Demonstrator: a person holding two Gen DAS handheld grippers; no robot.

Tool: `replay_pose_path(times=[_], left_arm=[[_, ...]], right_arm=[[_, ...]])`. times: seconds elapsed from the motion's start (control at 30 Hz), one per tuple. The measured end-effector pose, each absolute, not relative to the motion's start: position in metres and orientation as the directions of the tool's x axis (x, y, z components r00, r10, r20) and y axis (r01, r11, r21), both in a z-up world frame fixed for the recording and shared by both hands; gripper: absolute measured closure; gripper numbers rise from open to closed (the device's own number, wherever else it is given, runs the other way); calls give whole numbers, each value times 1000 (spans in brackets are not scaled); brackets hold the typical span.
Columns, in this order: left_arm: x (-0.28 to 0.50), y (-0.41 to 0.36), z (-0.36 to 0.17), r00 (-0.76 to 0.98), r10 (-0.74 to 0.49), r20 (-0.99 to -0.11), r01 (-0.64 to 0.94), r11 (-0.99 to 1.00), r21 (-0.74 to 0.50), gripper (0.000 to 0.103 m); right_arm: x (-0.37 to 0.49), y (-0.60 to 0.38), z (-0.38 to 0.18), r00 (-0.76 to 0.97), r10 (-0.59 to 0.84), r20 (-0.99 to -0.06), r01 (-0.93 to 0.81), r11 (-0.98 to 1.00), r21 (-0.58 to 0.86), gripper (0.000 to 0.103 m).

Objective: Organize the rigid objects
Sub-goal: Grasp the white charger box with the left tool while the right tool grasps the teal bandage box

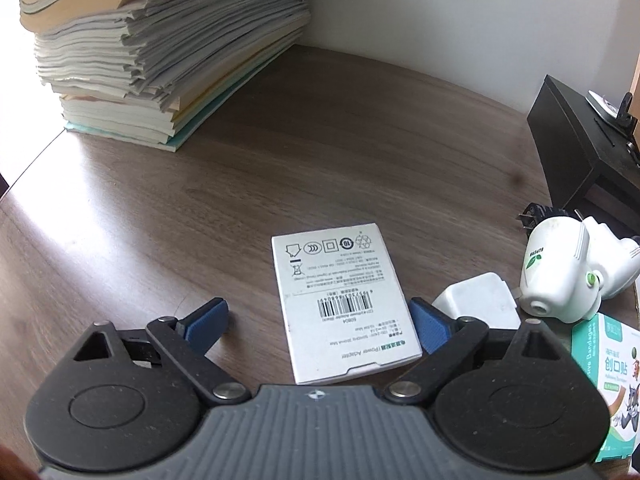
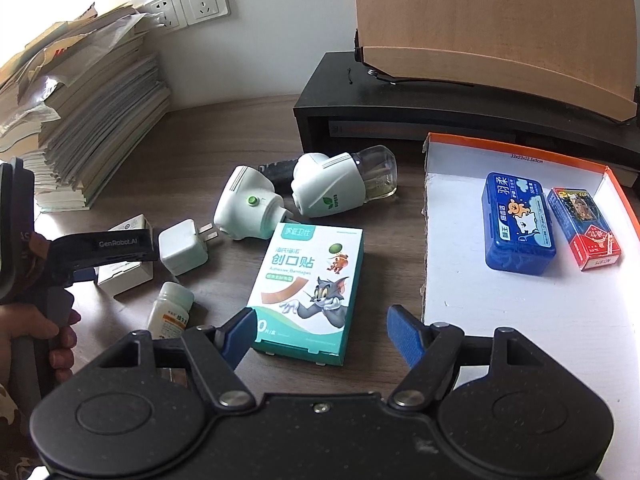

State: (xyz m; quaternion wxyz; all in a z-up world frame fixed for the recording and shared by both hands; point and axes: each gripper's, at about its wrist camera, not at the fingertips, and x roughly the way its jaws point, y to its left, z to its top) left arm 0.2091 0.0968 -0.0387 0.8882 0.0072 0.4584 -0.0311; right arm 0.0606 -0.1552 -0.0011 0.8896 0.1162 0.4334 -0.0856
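- Landmark: the open cardboard tray [image 2: 440, 216] with the orange rim, on the right of the worktop [image 1: 320, 152].
- Done: two items already lie inside the tray, a blue plastic case [image 2: 519, 226] and, just beside it toward the far wall of the tray, a red and blue card pack [image 2: 582, 232]. Most of the tray floor is bare.
- Left, all outside the tray on its left: the bandage box [image 2: 308, 292] nearest the tray wall; two white plug-in vaporisers [image 2: 244, 208], one with a clear bottle [image 2: 378, 174], farther back; a white plug adapter [image 2: 182, 252]; a small pill bottle [image 2: 170, 308]; and the white power adapter box [image 1: 344, 304], farthest from the tray.
- Left gripper [image 1: 320, 320]: jaws wide, set either side of the power adapter box. The right pad sits close against the box edge, the left pad stands clear. Nothing is held.
- Right gripper [image 2: 322, 332]: jaws apart and empty. It hangs over the near end of the bandage box, just left of the tray; the pads straddle that end without pressing it.
- Judgement: the task is at an early stage, roughly two items sorted and six outstanding. Both grippers appear set for a pick, the left on the power adapter box, the right on the bandage box.
- The paper stack [image 1: 160, 40] and black riser [image 2: 400, 96] look like fixtures, not items for sorting.
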Motion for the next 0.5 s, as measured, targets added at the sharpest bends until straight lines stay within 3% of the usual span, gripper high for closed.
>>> replay_pose_path(times=[0.03, 0.1, 0.17, 0.5], left_arm=[[209, 97, -38, 586, -47, -809, 69, 998, -8, 15], [209, 97, -37, 600, -59, -798, 94, 996, -2, 34], [207, 99, -35, 609, -72, -790, 114, 993, -2, 43], [184, 105, -19, 636, -139, -759, 183, 983, -27, 44]], right_arm=[[63, -155, -3, 607, -54, -793, 257, 957, 132, 18], [69, -153, -6, 602, -53, -797, 268, 954, 139, 18], [75, -151, -9, 596, -48, -801, 275, 950, 147, 18], [117, -144, -32, 537, -96, -838, 341, 933, 112, 15]])
